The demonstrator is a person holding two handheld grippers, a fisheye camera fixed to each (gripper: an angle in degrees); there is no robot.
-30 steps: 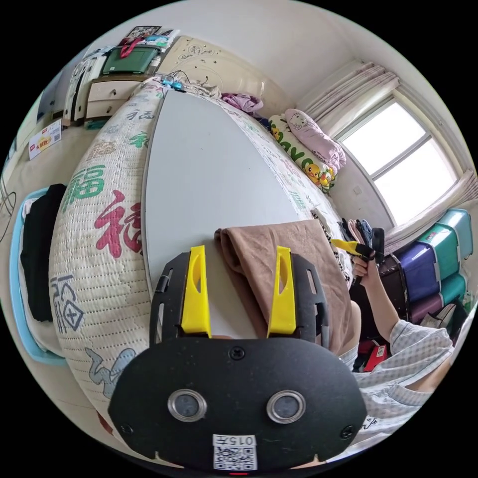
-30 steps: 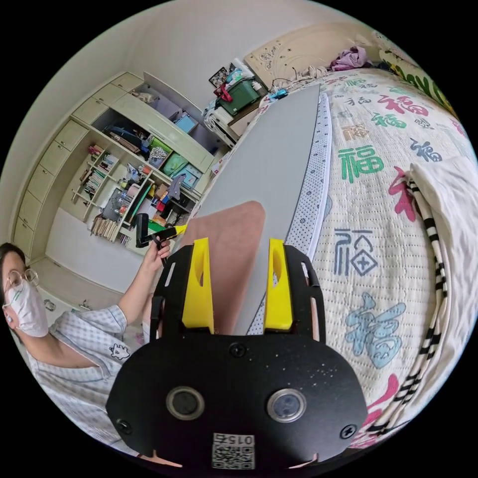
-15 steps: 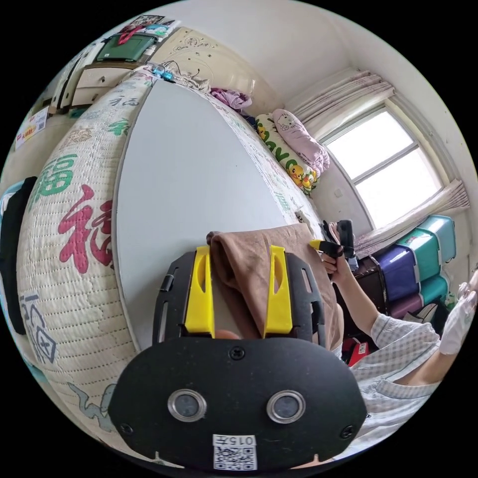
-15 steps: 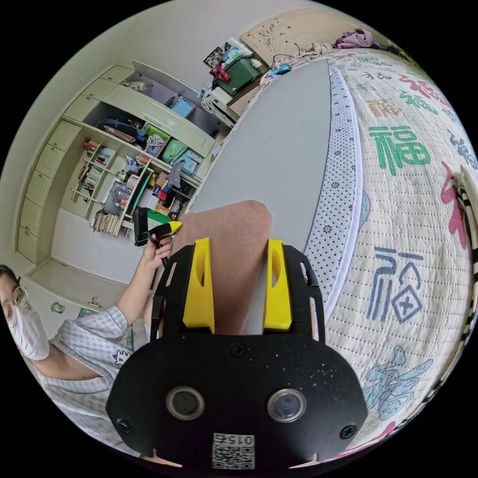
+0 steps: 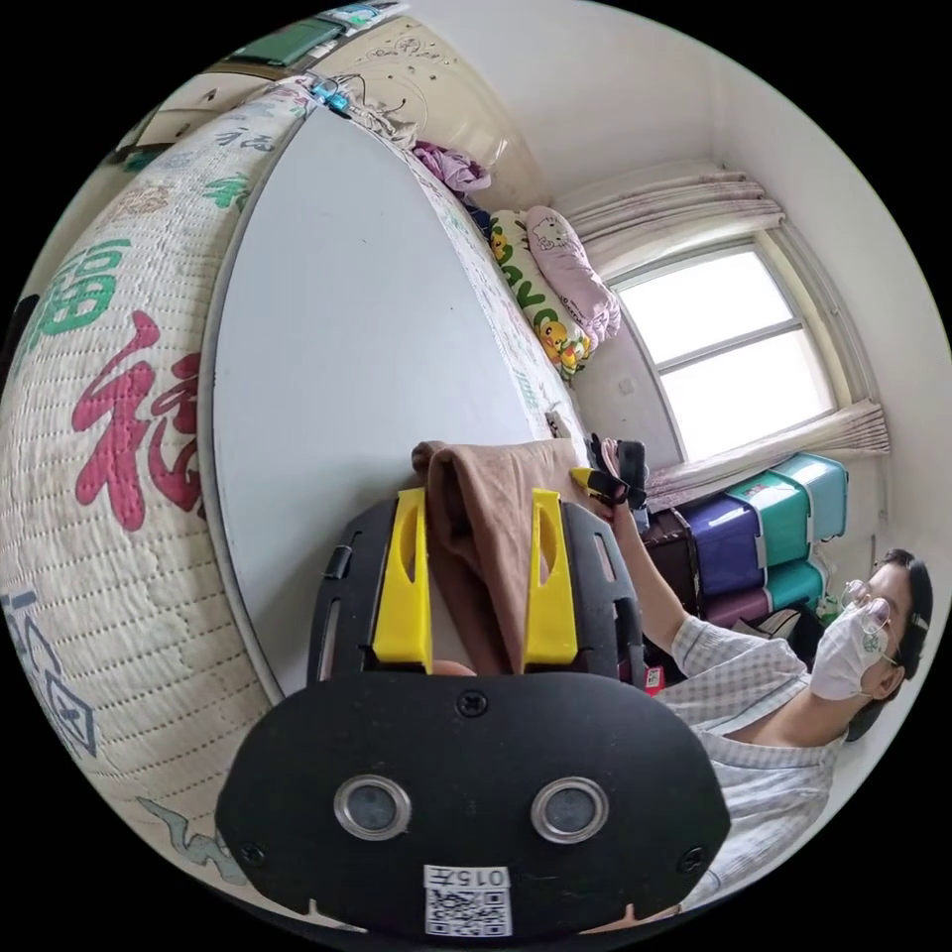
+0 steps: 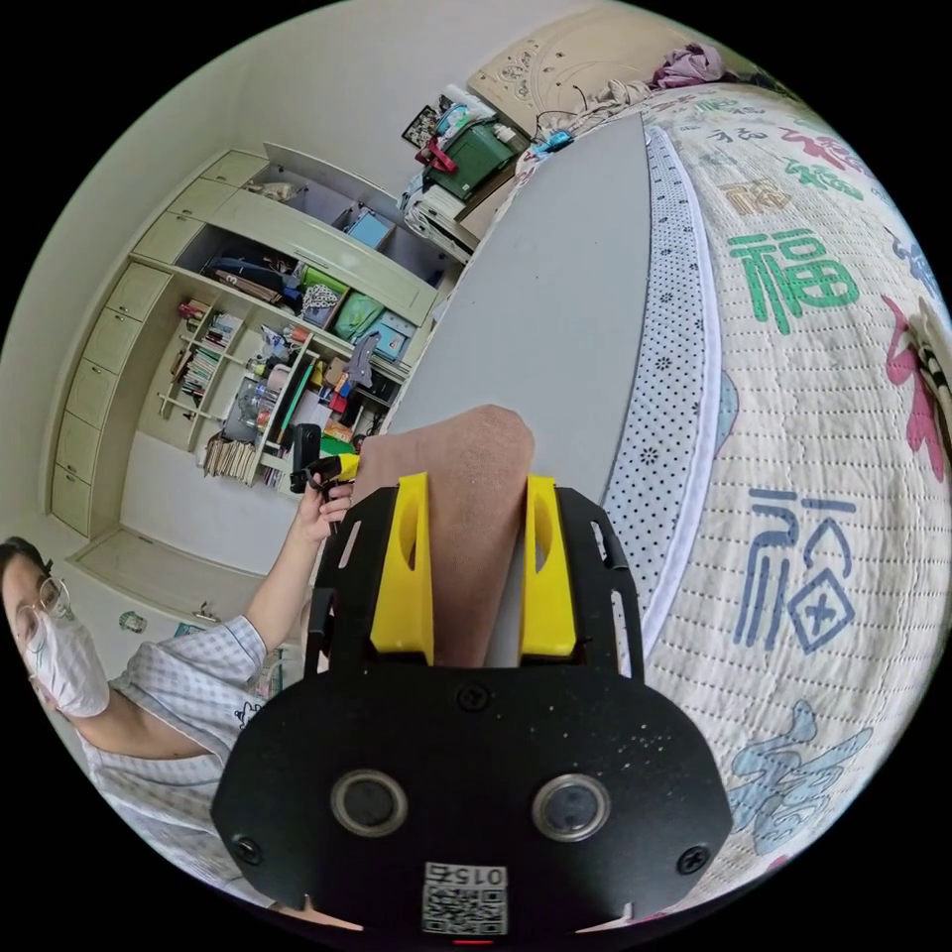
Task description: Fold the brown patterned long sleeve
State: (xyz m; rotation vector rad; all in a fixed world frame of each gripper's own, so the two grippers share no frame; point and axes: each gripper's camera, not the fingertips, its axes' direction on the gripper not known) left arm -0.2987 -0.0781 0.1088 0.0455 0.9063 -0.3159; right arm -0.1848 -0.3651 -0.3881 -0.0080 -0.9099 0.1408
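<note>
The brown long sleeve (image 5: 491, 496) lies folded at the near edge of a grey board (image 5: 347, 297) on the bed and hangs over that edge. My left gripper (image 5: 478, 496) is open, with a thick fold of the brown cloth between its yellow jaws. In the right gripper view the same brown cloth (image 6: 466, 466) runs between the jaws of my right gripper (image 6: 476, 481), which is also open. The right gripper (image 5: 603, 483) appears in the left gripper view in a person's hand at the cloth's far corner. The left gripper (image 6: 327, 466) appears in the right gripper view, likewise hand-held.
The board rests on a quilt printed with large characters (image 6: 793, 288). Pillows (image 5: 555, 288) and a window (image 5: 734, 347) lie beyond the bed, with stacked storage boxes (image 5: 773, 535) below the window. Open shelves (image 6: 278, 367) full of things stand behind the person (image 6: 169, 684).
Both grippers have come in over the brown cloth's near edge, and their jaws have narrowed somewhat around it. Both views have swung with the hands.
</note>
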